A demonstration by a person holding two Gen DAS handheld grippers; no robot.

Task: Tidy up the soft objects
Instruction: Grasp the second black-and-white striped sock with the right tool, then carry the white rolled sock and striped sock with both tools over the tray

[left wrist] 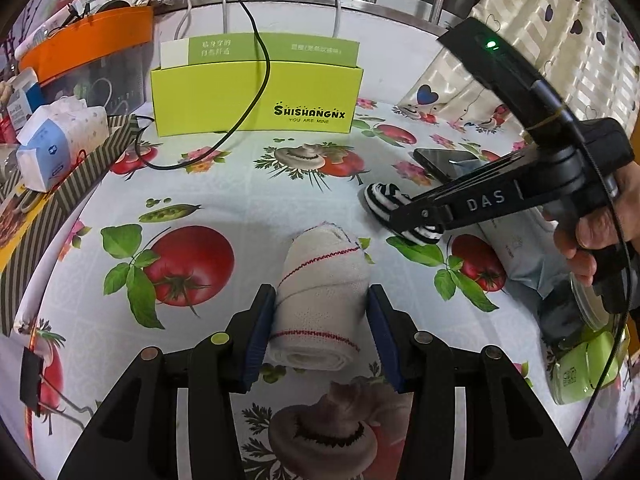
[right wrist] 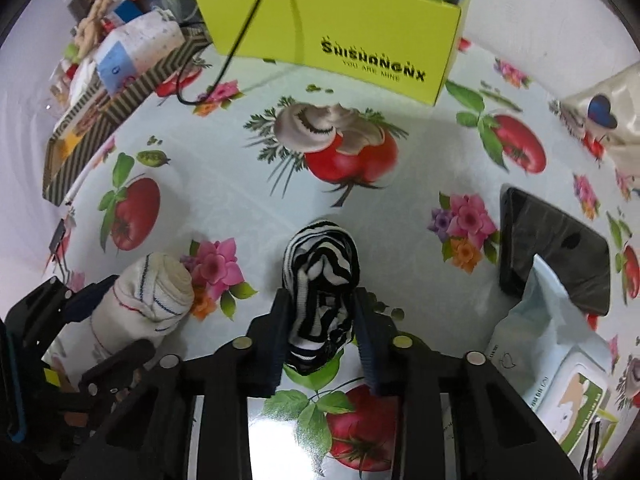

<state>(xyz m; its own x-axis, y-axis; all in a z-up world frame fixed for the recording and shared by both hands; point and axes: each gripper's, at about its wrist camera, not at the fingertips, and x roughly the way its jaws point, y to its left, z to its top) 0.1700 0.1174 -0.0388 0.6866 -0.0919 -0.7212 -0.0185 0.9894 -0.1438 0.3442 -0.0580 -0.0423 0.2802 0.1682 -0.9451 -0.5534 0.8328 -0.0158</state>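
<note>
A white rolled sock (left wrist: 320,304) with red stitched lines lies on the vegetable-print tablecloth (left wrist: 224,200). My left gripper (left wrist: 320,300) is shut on it, a blue pad against each side. To its right a black-and-white striped sock bundle (left wrist: 384,200) rests on the cloth, and my right gripper (left wrist: 416,222), held by a hand (left wrist: 600,236), comes down on it. In the right wrist view the striped bundle (right wrist: 320,272) is squeezed between the pads of the right gripper (right wrist: 320,304). The white roll (right wrist: 148,300) and left gripper (right wrist: 88,304) show at lower left.
An open lime-green box (left wrist: 256,96) stands at the back with a black cable (left wrist: 248,112) across it. A striped tray (left wrist: 80,184) with tissue packs (left wrist: 60,140) lines the left. A dark phone (right wrist: 556,248), a wipes pack (right wrist: 548,352) and a green jar (left wrist: 580,368) sit on the right.
</note>
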